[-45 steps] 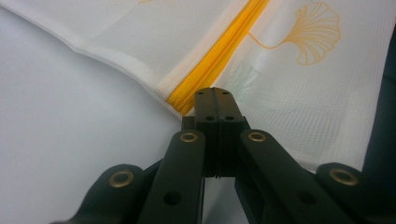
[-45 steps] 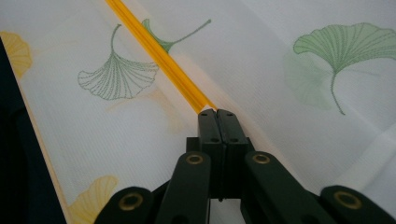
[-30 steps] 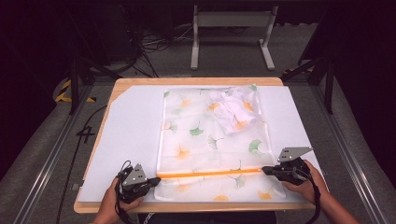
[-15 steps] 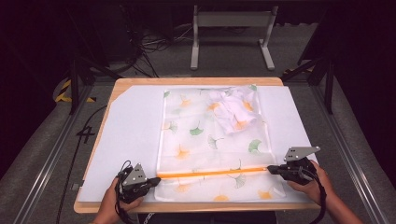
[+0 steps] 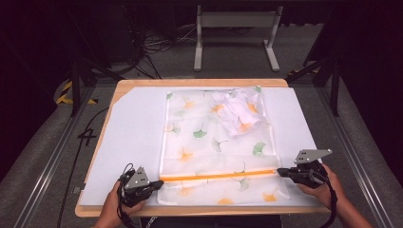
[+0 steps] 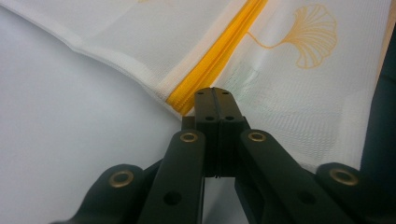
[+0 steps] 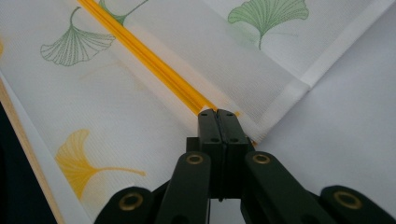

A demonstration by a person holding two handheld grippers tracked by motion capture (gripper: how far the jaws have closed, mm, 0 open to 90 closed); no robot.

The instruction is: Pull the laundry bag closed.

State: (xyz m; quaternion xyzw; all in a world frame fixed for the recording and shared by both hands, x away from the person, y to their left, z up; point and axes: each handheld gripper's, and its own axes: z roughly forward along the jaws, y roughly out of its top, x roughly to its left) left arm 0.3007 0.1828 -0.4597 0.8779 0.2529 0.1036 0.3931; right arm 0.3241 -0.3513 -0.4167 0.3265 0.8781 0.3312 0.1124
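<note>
My left gripper (image 6: pixel 215 93) is squeezed tight on one end of the orange zipper (image 5: pixel 218 175). My right gripper (image 7: pixel 217 114) pinches the other end, jaws closed (no gap at all). The mesh bag (image 5: pixel 218 142) lies flat along the worktop's (image 5: pixel 199 83) near edge.

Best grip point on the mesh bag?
The ends of the orange zipper: a firm ridge across the flat, limp bag. Come in level from each side edge, where the left gripper and right gripper sit shut.
</note>
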